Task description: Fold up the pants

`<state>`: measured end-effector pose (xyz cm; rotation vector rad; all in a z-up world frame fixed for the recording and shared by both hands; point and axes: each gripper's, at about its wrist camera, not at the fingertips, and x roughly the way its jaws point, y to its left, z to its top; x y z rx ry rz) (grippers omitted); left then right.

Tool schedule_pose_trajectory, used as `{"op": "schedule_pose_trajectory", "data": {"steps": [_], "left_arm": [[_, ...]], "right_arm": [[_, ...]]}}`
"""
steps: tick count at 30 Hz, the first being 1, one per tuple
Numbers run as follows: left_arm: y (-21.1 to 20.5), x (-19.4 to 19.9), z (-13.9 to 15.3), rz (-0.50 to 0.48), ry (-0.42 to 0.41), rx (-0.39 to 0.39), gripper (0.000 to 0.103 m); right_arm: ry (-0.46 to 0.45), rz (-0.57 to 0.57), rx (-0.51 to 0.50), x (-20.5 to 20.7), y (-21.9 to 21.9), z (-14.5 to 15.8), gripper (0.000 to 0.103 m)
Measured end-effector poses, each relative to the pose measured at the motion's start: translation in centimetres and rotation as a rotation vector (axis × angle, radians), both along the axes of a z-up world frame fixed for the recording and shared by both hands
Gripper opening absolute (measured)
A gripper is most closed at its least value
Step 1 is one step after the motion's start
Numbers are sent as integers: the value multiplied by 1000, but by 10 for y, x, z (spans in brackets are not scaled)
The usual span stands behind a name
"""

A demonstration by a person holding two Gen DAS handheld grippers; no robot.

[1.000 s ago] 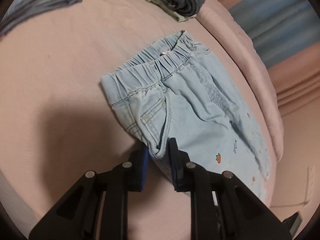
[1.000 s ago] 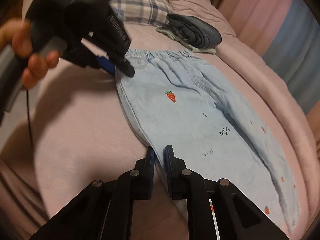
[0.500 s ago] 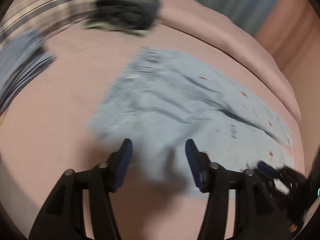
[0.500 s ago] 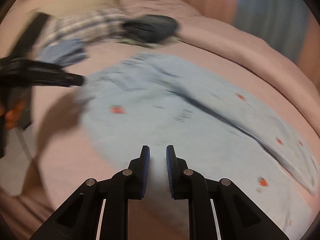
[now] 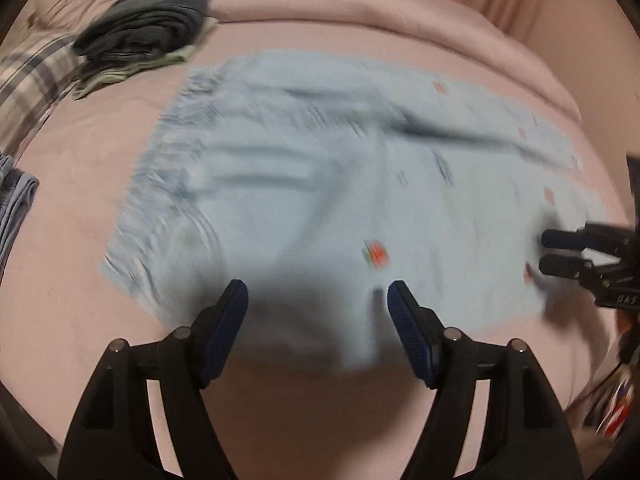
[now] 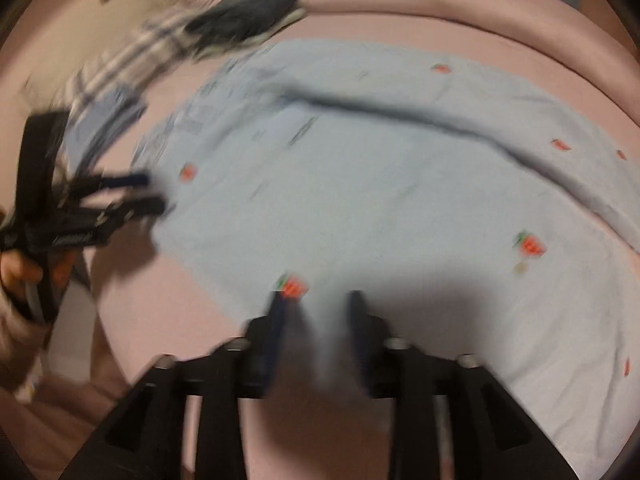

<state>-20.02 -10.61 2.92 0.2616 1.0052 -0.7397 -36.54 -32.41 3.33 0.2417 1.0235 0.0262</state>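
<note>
Two wrist views give me different halves of the scene. My left view alone takes in the whole elastic waistband end of the light blue denim pants with small strawberry prints (image 5: 320, 184), and it catches the right claw (image 5: 546, 252) coming in from the right edge beside the leg ends. My right view alone shows the person's hand (image 6: 24, 272) gripping the handle of the left claw (image 6: 154, 194) at the far left, and the long dark crease running between the two legs. Both views show the folded dark grey garment (image 5: 144, 24) lying on a pale green one (image 5: 132, 68) well beyond the waistband, beside a plaid pillow (image 5: 28, 76).

The pants lie spread flat on the pink bed sheet (image 5: 60, 300). The near edge of the cloth sits just ahead of and below the left claw's blue pads, which stand wide apart with nothing gripped; its jaws have just been opening. The right claw hovers over the near leg edge beside a strawberry print, its jaws also just opened and apart, no cloth pinched between them.

The denim is pale, softly wrinkled and heavily motion-blurred.
</note>
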Motion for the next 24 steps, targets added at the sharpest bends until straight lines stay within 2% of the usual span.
{"op": "schedule_pose_trajectory", "data": {"steps": [2,5,9,11,15,19,21,22,24], "left_arm": [[-8,23,10,51,-36,-21,78],[-22,63,19,87,-91,-32,79],[-52,134,26,83,-122,-21,79],[-64,156,27,68,-143,5,80],[-89,209,17,-10,-44,18,80],[-104,228,7,-88,-36,78,80],[-105,238,-4,-141,40,106,80],[-107,240,-9,-162,45,138,80],[-108,242,-14,-200,41,170,73]], "right_arm": [[-39,-45,-18,13,-14,6,51],[-107,-55,7,41,-35,19,53],[-125,-41,-41,98,-60,27,54],[-119,-37,-87,134,-68,27,54],[-89,-10,-173,184,-87,29,56],[-43,24,-160,220,-102,20,57],[5,88,-143,234,-103,9,58],[38,125,-127,237,-105,4,58],[99,202,-157,241,-99,-7,57]]}}
